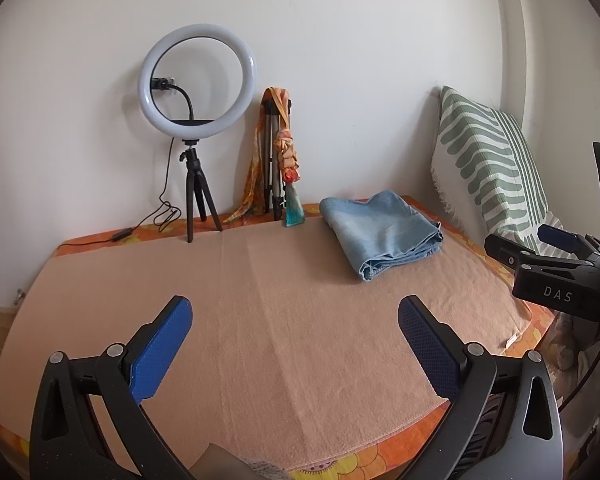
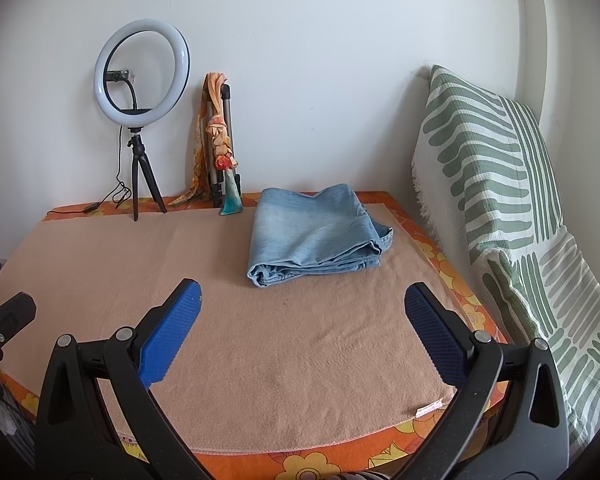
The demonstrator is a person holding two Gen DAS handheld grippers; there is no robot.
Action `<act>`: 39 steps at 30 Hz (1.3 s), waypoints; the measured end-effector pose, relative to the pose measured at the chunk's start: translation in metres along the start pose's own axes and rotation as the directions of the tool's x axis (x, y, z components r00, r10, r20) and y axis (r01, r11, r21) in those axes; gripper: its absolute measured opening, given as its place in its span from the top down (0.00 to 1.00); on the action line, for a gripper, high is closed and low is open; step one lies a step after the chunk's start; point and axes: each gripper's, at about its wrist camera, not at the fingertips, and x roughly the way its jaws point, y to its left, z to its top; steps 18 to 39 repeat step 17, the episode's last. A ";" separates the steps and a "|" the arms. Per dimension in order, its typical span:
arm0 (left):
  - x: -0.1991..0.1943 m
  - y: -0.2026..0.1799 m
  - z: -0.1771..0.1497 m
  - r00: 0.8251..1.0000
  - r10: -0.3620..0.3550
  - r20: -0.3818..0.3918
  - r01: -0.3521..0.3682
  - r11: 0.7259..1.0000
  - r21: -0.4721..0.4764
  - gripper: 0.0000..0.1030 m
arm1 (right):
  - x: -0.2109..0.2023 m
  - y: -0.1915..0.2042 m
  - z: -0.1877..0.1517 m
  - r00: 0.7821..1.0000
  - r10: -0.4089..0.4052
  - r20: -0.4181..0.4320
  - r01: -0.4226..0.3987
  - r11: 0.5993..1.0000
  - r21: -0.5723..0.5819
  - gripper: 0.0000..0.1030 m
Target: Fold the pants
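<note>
Pants (image 2: 318,236) lie folded on the blanket (image 2: 260,340), near ring light (image 2: 142,72) and cushion (image 2: 496,168). Left gripper (image 1: 296,344) and right gripper (image 2: 302,332) fingers released, empty.

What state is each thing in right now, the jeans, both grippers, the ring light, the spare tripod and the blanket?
Jeans: folded into a compact stack, lying flat on the blanket, untouched.
Left gripper: open, empty, above the blanket.
Right gripper: open, empty, short of the jeans.
Ring light: lit, upright on its small tripod.
Spare tripod: collapsed, leaning against the wall, scarf draped over it.
Blanket: spread flat.
</note>
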 end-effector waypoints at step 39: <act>-0.002 0.003 -0.001 1.000 -0.007 0.009 0.007 1.000 -0.011 0.01 | -0.004 0.003 -0.003 1.000 -0.001 -0.001 0.001 1.000 -0.005 0.00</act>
